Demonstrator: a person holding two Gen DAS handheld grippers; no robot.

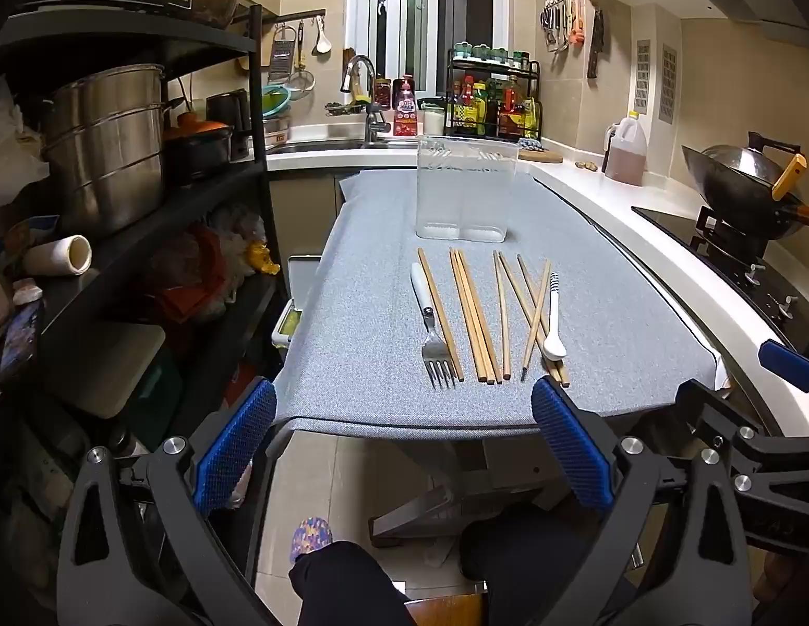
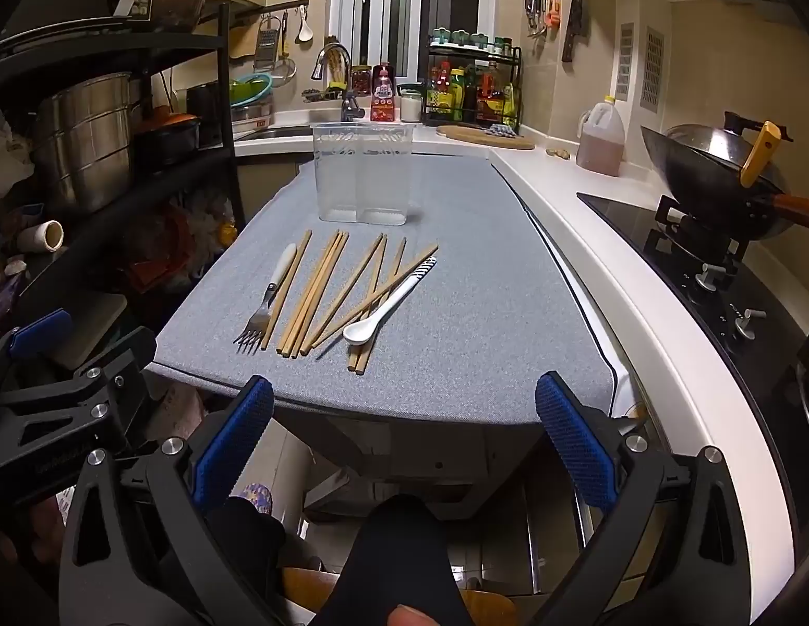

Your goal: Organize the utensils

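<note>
A clear two-compartment plastic holder (image 1: 466, 188) (image 2: 363, 173) stands empty at the far middle of a grey-covered table (image 1: 352, 281) (image 2: 482, 302). In front of it lie a white-handled fork (image 1: 433, 331) (image 2: 266, 302), several wooden chopsticks (image 1: 474, 315) (image 2: 321, 292), and a white spoon with a striped handle (image 1: 553, 318) (image 2: 391, 297) resting across some chopsticks. My left gripper (image 1: 404, 443) is open and empty, off the table's near edge. My right gripper (image 2: 404, 433) is open and empty, also off the near edge.
A black shelf (image 1: 143, 198) with steel pots stands left of the table. A white counter (image 1: 639, 219) with an oil jug (image 2: 602, 143), a stove and a wok (image 2: 717, 172) runs along the right. A sink and a spice rack (image 1: 493, 99) are behind. My legs are below.
</note>
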